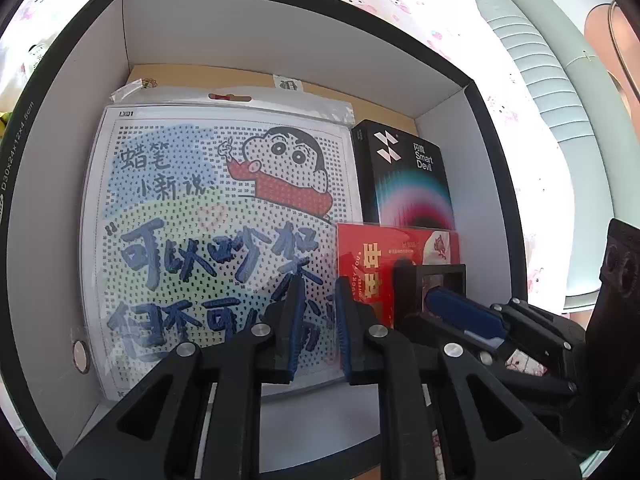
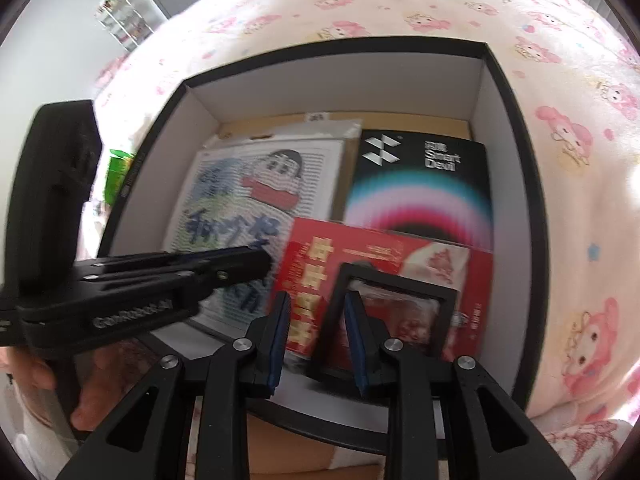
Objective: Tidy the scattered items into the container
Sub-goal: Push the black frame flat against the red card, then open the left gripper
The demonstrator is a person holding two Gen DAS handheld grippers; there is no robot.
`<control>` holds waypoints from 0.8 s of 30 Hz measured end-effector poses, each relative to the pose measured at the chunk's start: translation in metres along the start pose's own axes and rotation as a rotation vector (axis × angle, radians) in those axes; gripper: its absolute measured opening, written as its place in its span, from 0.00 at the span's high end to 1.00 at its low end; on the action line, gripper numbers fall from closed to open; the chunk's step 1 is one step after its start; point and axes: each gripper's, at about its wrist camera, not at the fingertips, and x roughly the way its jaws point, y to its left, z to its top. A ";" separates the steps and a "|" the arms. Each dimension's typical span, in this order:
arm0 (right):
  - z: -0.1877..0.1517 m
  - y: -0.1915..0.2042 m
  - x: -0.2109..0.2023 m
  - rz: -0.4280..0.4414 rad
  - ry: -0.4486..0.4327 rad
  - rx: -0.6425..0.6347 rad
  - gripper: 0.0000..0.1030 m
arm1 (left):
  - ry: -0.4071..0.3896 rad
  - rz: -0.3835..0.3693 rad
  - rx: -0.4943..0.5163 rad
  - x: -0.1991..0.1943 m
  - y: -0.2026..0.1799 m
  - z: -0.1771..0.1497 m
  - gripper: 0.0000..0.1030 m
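Observation:
A black-rimmed container (image 1: 280, 4) (image 2: 340, 50) with white walls holds a cartoon bead-board pack (image 1: 200, 200) (image 2: 248, 184), a black "Smart Devil" box (image 1: 408, 176) (image 2: 420, 184), a red box (image 1: 372, 256) (image 2: 380, 256) and a small black frame (image 1: 440, 269) (image 2: 400, 278) lying on the red box. My left gripper (image 1: 320, 284) (image 2: 260, 260) hovers over the pack, its jaws narrowly apart with nothing between them. My right gripper (image 2: 318, 300) (image 1: 418, 284) straddles the frame's left bar. A gap shows beside its left pad.
The container sits on a bedsheet (image 2: 400, 0) with pink cartoon prints. A pale ribbed object (image 1: 532, 60) lies to its right. A green item (image 2: 118, 172) sits beyond its left wall, a wire shelf (image 2: 120, 20) stands far off, and a hand (image 2: 40, 372) shows at lower left.

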 end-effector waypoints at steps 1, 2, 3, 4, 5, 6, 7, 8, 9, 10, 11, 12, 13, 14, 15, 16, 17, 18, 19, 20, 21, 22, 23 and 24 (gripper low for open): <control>-0.002 -0.006 0.001 -0.008 0.009 0.012 0.76 | 0.002 -0.005 0.004 0.000 -0.002 -0.001 0.87; -0.004 -0.010 0.000 0.010 0.012 0.025 0.77 | 0.002 -0.010 0.011 -0.002 0.003 -0.010 0.87; -0.006 -0.011 -0.002 0.015 0.010 0.023 0.77 | 0.002 -0.018 0.019 0.000 0.004 -0.012 0.87; -0.008 -0.009 -0.004 -0.002 0.006 0.013 0.76 | 0.003 -0.031 0.030 0.001 0.001 -0.013 0.87; -0.009 -0.006 -0.005 -0.029 0.002 0.003 0.76 | 0.003 -0.047 0.041 0.000 -0.003 -0.013 0.87; -0.010 -0.003 -0.005 -0.054 -0.005 -0.006 0.76 | 0.001 -0.063 0.051 0.000 -0.007 -0.014 0.87; -0.011 -0.001 -0.007 -0.070 -0.014 -0.012 0.76 | 0.003 -0.081 0.060 0.000 -0.011 -0.015 0.87; -0.011 0.000 -0.010 -0.068 -0.025 -0.010 0.76 | 0.007 -0.101 0.062 0.000 -0.013 -0.016 0.87; -0.012 -0.001 -0.014 -0.052 -0.038 0.001 0.76 | 0.014 -0.124 0.058 -0.003 -0.017 -0.018 0.87; -0.013 -0.003 -0.019 -0.035 -0.051 0.016 0.76 | 0.024 -0.151 0.052 -0.002 -0.019 -0.018 0.87; -0.014 -0.005 -0.024 -0.025 -0.066 0.029 0.76 | 0.033 -0.171 0.046 0.007 -0.017 -0.017 0.87; -0.015 -0.007 -0.028 -0.028 -0.080 0.039 0.76 | 0.037 -0.178 0.041 0.011 -0.018 -0.017 0.87; -0.016 -0.010 -0.033 -0.040 -0.096 0.048 0.76 | 0.040 -0.180 0.039 0.014 -0.018 -0.014 0.87; -0.017 -0.013 -0.038 -0.056 -0.113 0.058 0.76 | 0.051 -0.199 0.033 0.017 -0.019 -0.012 0.87; -0.018 -0.016 -0.044 -0.067 -0.130 0.068 0.76 | 0.065 -0.231 0.024 0.020 -0.021 -0.011 0.87; -0.019 -0.020 -0.048 -0.072 -0.149 0.084 0.76 | 0.077 -0.255 0.018 0.026 -0.023 -0.010 0.87; -0.018 -0.024 -0.051 -0.070 -0.167 0.104 0.76 | 0.083 -0.256 0.023 0.030 -0.026 -0.008 0.87; -0.017 -0.028 -0.054 -0.066 -0.184 0.124 0.76 | 0.089 -0.244 0.034 0.037 -0.028 -0.005 0.87; -0.017 -0.032 -0.056 -0.059 -0.196 0.142 0.76 | 0.101 -0.247 0.042 0.040 -0.032 -0.004 0.87; -0.015 -0.034 -0.055 -0.049 -0.203 0.156 0.76 | 0.124 -0.269 0.048 0.041 -0.036 -0.003 0.87; -0.011 -0.036 -0.052 -0.037 -0.203 0.167 0.76 | 0.149 -0.297 0.057 0.045 -0.041 -0.005 0.87; -0.010 -0.038 -0.052 -0.024 -0.200 0.175 0.76 | 0.168 -0.318 0.069 0.048 -0.045 -0.006 0.86; -0.009 -0.038 -0.051 -0.012 -0.200 0.182 0.76 | 0.179 -0.320 0.087 0.051 -0.050 -0.007 0.86; -0.008 -0.038 -0.050 -0.002 -0.201 0.187 0.76 | 0.178 -0.303 0.105 0.051 -0.054 -0.008 0.86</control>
